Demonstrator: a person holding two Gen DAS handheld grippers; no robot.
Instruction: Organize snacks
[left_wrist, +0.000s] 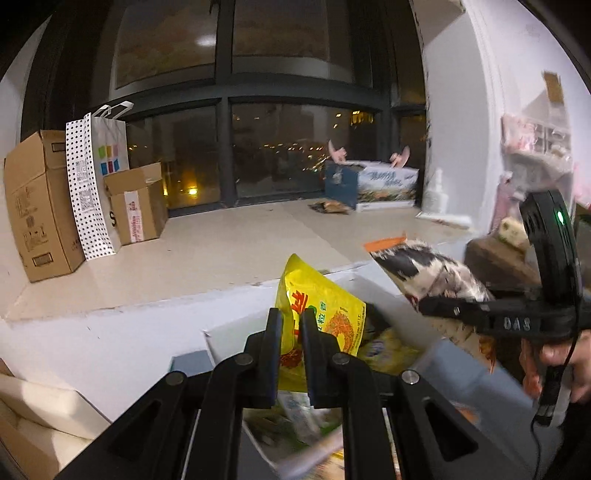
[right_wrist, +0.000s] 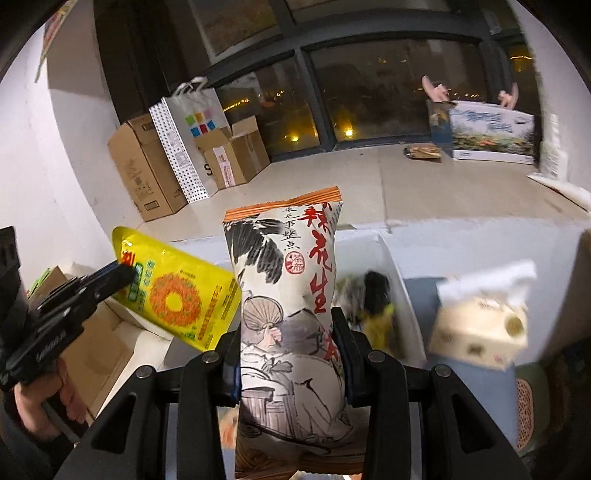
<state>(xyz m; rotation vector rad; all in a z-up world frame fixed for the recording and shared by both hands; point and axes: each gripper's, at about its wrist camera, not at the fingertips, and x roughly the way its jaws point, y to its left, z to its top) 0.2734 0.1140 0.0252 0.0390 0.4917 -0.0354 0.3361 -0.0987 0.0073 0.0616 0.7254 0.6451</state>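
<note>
Tissues (right_wrist: 480, 325) show only in my right view; my left gripper (left_wrist: 291, 354) pinches the yellow snack bag (left_wrist: 321, 314), my right gripper (right_wrist: 291, 354) the peanut bag (right_wrist: 288, 295), over the white box (left_wrist: 236, 325) of snacks.

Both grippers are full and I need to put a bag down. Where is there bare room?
The beige ledge is bare between the cardboard boxes on the left and the printed carton on the right. The white bin below the yellow bag and peanut bag is crowded.

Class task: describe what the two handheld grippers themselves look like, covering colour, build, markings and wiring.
Both the left gripper and right gripper are matte black, with flat parallel fingers on linkage arms joined by round silver pivot pins. The right one shows embossed lettering, a green indicator light, and a black cable trailing below its handle.
</note>
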